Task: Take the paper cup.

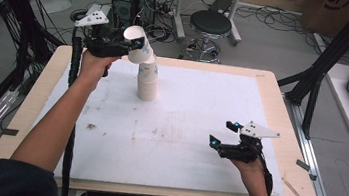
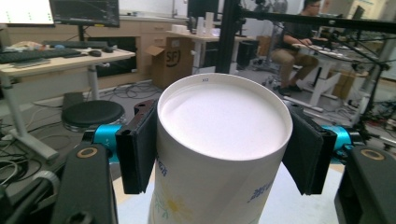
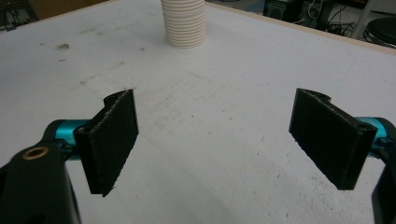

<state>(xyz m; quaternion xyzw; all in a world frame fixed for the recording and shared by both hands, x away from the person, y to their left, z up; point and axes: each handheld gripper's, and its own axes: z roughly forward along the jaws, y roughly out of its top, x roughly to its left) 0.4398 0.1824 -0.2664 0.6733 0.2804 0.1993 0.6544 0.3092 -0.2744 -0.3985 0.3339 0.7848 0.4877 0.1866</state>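
Note:
A stack of upturned paper cups [image 1: 147, 80] stands on the white mat [image 1: 183, 129], left of centre toward the back. My left gripper [image 1: 129, 46] is shut on the top paper cup [image 1: 137, 43], which tilts above the stack, its base end facing up. In the left gripper view that cup [image 2: 219, 154] sits between both pads [image 2: 138, 144], with blue print and a yellow flower on its side. My right gripper [image 1: 223, 134] rests low over the mat at the front right, open and holding nothing. In the right gripper view, the ribbed foot of the stack [image 3: 183, 23] stands beyond the gripper [image 3: 215, 140].
The mat covers a wooden table [image 1: 288, 142]. Behind the table stand a black stool [image 1: 210, 27], a dark machine with cables [image 1: 134, 2] and black frame legs [image 1: 314, 90]. The mat carries faint smudges [image 1: 91, 126].

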